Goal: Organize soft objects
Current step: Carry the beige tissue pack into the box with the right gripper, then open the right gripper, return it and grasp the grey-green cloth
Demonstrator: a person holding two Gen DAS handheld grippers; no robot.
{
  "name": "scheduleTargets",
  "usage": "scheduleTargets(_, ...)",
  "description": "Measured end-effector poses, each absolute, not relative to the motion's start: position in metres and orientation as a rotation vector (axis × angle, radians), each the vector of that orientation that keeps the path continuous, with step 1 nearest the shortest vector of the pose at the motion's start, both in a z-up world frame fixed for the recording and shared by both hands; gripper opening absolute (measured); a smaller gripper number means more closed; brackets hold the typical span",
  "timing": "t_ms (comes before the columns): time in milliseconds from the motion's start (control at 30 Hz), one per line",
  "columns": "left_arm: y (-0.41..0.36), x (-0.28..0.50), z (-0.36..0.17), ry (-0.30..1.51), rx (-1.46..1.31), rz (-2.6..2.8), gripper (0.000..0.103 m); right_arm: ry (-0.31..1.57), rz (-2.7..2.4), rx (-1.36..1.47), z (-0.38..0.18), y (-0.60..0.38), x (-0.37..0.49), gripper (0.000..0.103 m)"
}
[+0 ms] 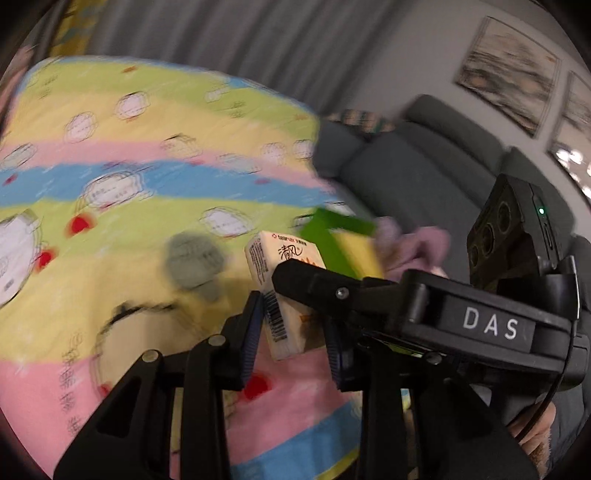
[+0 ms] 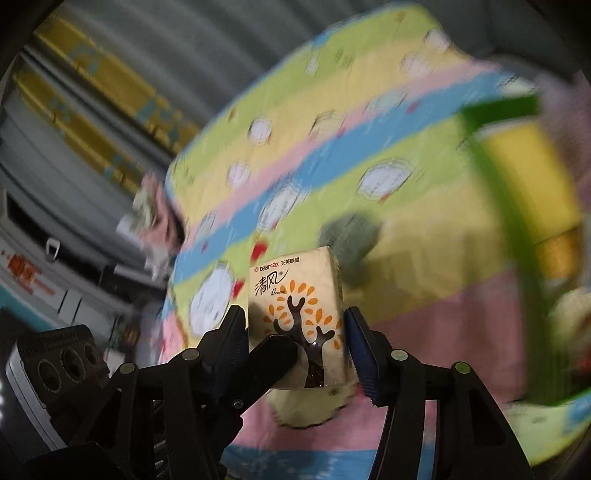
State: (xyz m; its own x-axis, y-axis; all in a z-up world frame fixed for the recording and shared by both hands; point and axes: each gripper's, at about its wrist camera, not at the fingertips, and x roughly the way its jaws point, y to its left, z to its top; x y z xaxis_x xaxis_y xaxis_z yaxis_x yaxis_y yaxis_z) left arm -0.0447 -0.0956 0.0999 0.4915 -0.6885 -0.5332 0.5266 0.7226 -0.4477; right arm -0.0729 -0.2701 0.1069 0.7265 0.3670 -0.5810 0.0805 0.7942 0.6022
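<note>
A cream tissue pack [image 1: 280, 295] with a tree print [image 2: 299, 314] is held above a striped cartoon blanket [image 1: 110, 166]. My left gripper [image 1: 291, 332] is shut on the pack, its blue pads [image 1: 251, 336] on both narrow sides. My right gripper [image 2: 295, 339] is shut on the same pack from the other direction; one of its fingers [image 1: 314, 284] crosses the left wrist view. A grey-green knitted thing [image 1: 194, 264] lies on the blanket beyond the pack. A green and yellow sponge [image 1: 343, 240] and a pale purple cloth [image 1: 413, 247] lie at the blanket's right edge.
A grey sofa [image 1: 424, 177] runs behind the blanket, with framed pictures [image 1: 506, 70] on the wall. Grey curtains [image 1: 221, 33] hang at the back. A bundle of pink and green cloth [image 2: 155, 218] sits past the blanket's far left edge. Both views are motion-blurred.
</note>
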Motion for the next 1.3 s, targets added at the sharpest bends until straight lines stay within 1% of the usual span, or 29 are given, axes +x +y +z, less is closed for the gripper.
scheduleTargets(200, -0.175, -0.046, 0.121, 0.699, -0.196, -0.972, 0.028, 0.64, -0.022, 0.684, 0.125, -0.337, -0.107, 0.058)
scheduleTargets(333, -0.219, -0.042, 0.118, 0.727, -0.194, -1.086, 0.029, 0.623, -0.14, 0.7, 0.127, -0.373, -0.121, 0.058)
scheduleTargets(433, -0.248, -0.04, 0.11, 0.78, -0.208, -1.144, 0.029, 0.648, -0.204, 0.704, 0.122, -0.392, -0.125, 0.058)
scheduleTargets(567, -0.265, -0.042, 0.097, 0.855, -0.218, -1.146, 0.029, 0.706, -0.23, 0.718, 0.108, -0.407, -0.12, 0.058)
scheduleTargets(767, -0.266, -0.047, 0.088, 0.885, -0.204, -1.115, 0.029, 0.749, -0.268, 0.703, 0.099, -0.41, -0.119, 0.058)
scheduleTargets(833, -0.265, -0.047, 0.086, 0.905, -0.211, -1.1, 0.032, 0.758, -0.279, 0.706, 0.098, -0.407, -0.116, 0.059)
scheduleTargets(867, -0.264, -0.048, 0.086, 0.916, -0.212, -1.091, 0.035, 0.762, -0.277, 0.712, 0.097, -0.406, -0.115, 0.062)
scheduleTargets(900, -0.262, -0.048, 0.087, 0.923, -0.209, -1.081, 0.039, 0.764, -0.274, 0.713, 0.097, -0.405, -0.115, 0.07)
scheduleTargets(933, -0.261, -0.049, 0.088, 0.923, -0.209, -1.077, 0.047, 0.762, -0.273, 0.711, 0.098, -0.404, -0.115, 0.075)
scheduleTargets(967, -0.257, -0.048, 0.09, 0.919, -0.204, -1.068, 0.059, 0.751, -0.279, 0.698, 0.1, -0.401, -0.116, 0.083)
scheduleTargets(1000, -0.25, -0.049, 0.094, 0.906, -0.201, -1.065, 0.068, 0.741, -0.285, 0.685, 0.102, -0.399, -0.116, 0.085)
scheduleTargets(1033, -0.245, -0.049, 0.095, 0.897, -0.207, -1.072, 0.085, 0.728, -0.287, 0.671, 0.106, -0.397, -0.116, 0.085)
scheduleTargets(1133, -0.223, -0.04, 0.1, 0.874, -0.193, -0.987, 0.086, 0.701, -0.289, 0.639, 0.115, -0.391, -0.117, 0.085)
scheduleTargets(1300, -0.16, -0.011, 0.103, 0.847, -0.306, -0.784, 0.086, 0.648, -0.147, 0.606, 0.134, -0.366, -0.104, 0.085)
